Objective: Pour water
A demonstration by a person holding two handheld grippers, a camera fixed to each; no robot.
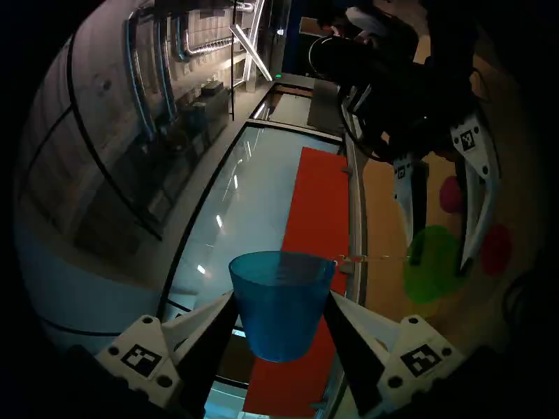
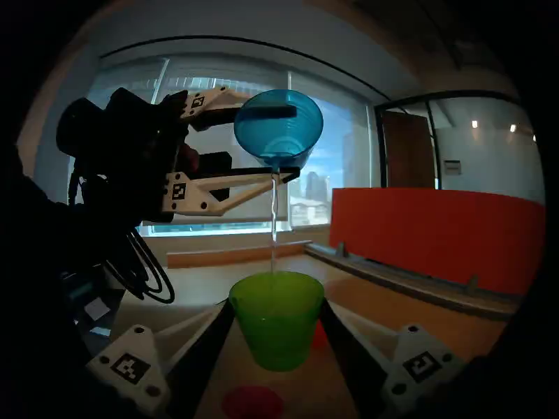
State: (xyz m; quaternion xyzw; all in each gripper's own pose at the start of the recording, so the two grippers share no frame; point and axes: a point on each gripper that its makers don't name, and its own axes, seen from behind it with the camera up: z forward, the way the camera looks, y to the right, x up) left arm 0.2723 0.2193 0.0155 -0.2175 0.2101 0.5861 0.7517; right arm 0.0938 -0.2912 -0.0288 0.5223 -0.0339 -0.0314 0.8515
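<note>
Tall windows and a long red panel back the pale wooden table where the pour is going on. Up high, the left gripper presses both fingers on the blue cup, clamped at mid-wall so the rim is free. The cup is tipped far over, lip down, directly above the other cup. From that lip a thin stream of water drops straight into the green cup. The right gripper squeezes it from both sides and holds it upright, low over the table or on it (I cannot tell which), surely so it catches cleanly. A red disc lies on the table just in front of it. The fine stream suggests a deliberately gentle tilt, with the pour midway
</note>
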